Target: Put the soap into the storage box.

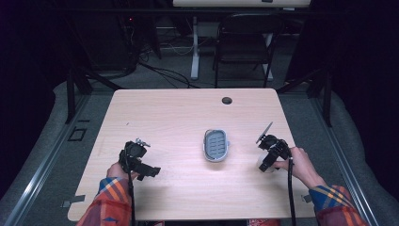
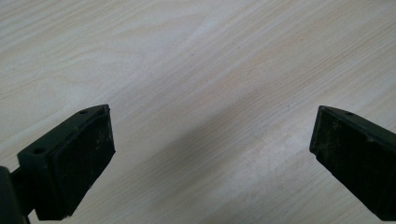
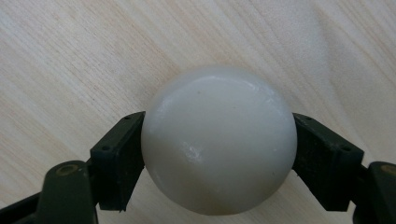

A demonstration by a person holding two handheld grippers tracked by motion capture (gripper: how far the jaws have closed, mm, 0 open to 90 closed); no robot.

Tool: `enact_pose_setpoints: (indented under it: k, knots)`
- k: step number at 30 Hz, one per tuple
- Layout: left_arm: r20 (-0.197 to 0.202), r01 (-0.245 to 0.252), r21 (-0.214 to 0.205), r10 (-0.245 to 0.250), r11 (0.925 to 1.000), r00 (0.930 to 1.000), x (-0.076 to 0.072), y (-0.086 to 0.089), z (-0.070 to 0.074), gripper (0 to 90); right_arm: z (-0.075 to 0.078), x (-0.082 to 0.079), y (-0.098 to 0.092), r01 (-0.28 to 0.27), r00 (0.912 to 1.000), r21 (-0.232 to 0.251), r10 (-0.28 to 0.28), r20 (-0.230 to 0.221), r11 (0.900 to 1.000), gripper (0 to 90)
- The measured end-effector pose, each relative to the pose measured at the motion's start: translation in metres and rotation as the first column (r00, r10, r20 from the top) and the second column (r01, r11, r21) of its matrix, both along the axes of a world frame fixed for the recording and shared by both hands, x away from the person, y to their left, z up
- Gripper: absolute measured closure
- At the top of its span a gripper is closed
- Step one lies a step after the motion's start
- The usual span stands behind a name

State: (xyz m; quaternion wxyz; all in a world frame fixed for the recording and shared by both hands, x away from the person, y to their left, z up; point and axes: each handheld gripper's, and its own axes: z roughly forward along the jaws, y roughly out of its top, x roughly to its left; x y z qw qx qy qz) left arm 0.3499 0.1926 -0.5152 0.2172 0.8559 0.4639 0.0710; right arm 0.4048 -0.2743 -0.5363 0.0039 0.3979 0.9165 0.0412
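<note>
We note the right tongs [image 3: 218,154] clamped on a white soap [image 3: 218,140], held between the pads just above the table [image 3: 70,56]. Left tongs [image 2: 212,154] are released, pads wide apart.

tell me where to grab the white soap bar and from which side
Take the soap across its two rounded side edges, coming from above with one jaw on each side, as the right claw does now. It lies flat on the table, so only the sides give the pads purchase; its domed top looks smooth and probably slippery.
</note>
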Motion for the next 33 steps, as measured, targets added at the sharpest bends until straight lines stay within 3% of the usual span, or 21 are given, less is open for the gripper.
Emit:
enact_pose_setpoints:
  k: [4,5,9,10,11,13,14,15,18,20,21,23,24,29,30,33]
  knots:
    - [-0.001,0.000,-0.001,0.000,1.0000,1.0000,0.000,0.000,0.000,0.0,0.000,0.000,0.000,-0.002,1.0000,-0.005,0.002,-0.005,1.0000,23.5]
    - [-0.001,0.000,-0.001,0.000,1.0000,1.0000,0.000,0.000,0.000,0.0,0.002,0.002,0.000,-0.020,0.9996,-0.027,0.019,-0.021,0.9994,23.5]
    - [-0.002,0.002,0.000,-0.002,1.0000,1.0000,0.000,0.000,0.000,0.0,0.000,0.003,0.002,-0.003,0.9999,-0.007,0.003,-0.015,1.0000,23.6]
    - [0.001,-0.002,-0.002,0.002,1.0000,1.0000,0.000,0.000,0.000,0.0,0.001,0.004,0.003,-0.014,0.9994,-0.031,0.013,-0.032,0.9994,23.6]
    - [0.001,0.000,-0.002,0.000,1.0000,1.0000,0.000,0.000,0.000,0.0,-0.003,0.002,0.003,0.018,0.9998,0.003,-0.017,-0.006,0.9998,23.6]
    - [0.000,0.001,-0.001,-0.001,1.0000,1.0000,0.000,0.000,0.000,0.0,0.002,0.007,0.003,-0.043,0.9982,-0.061,0.040,-0.044,0.9972,23.7]
    - [0.000,0.001,-0.001,-0.001,1.0000,1.0000,0.000,0.000,0.000,0.0,0.002,0.007,0.003,-0.043,0.9982,-0.061,0.040,-0.044,0.9972,23.7]
    - [-0.002,0.002,-0.001,-0.002,1.0000,1.0000,0.000,0.000,0.000,0.0,-0.005,0.001,0.004,0.026,0.9996,0.017,-0.026,0.009,0.9995,23.7]
    - [-0.001,0.001,0.000,-0.001,1.0000,1.0000,0.000,0.000,0.000,0.0,-0.005,0.001,0.004,0.028,0.9995,0.018,-0.028,0.010,0.9994,23.7]
    - [-0.001,0.001,-0.001,-0.001,1.0000,1.0000,0.000,0.000,0.000,0.0,-0.004,0.001,0.004,0.024,0.9997,0.009,-0.024,0.004,0.9997,23.7]
    - [-0.002,0.001,-0.001,-0.001,1.0000,1.0000,0.000,0.000,0.000,0.0,0.002,0.006,0.004,-0.042,0.9984,-0.064,0.039,-0.042,0.9971,23.8]
    - [-0.002,0.001,-0.001,-0.001,1.0000,1.0000,0.000,0.000,0.000,0.0,0.002,0.006,0.004,-0.042,0.9984,-0.066,0.039,-0.042,0.9969,23.8]
    - [-0.003,0.001,-0.001,-0.001,1.0000,1.0000,0.000,0.000,0.000,0.0,0.000,0.004,0.004,-0.025,0.9996,-0.033,0.024,-0.016,0.9991,23.8]
    - [-0.001,0.000,-0.002,0.000,1.0000,1.0000,0.000,0.000,0.000,0.0,0.005,0.004,0.004,-0.021,0.9995,-0.038,0.020,-0.025,0.9990,23.8]
    - [-0.002,0.000,0.000,0.000,1.0000,1.0000,0.000,0.000,0.000,0.0,0.004,0.003,0.004,-0.023,0.9997,-0.027,0.023,-0.005,0.9994,23.8]
    - [-0.001,-0.001,-0.001,0.001,1.0000,1.0000,0.000,0.000,0.000,0.0,0.007,0.003,0.004,-0.033,0.9993,-0.047,0.032,-0.019,0.9984,23.8]
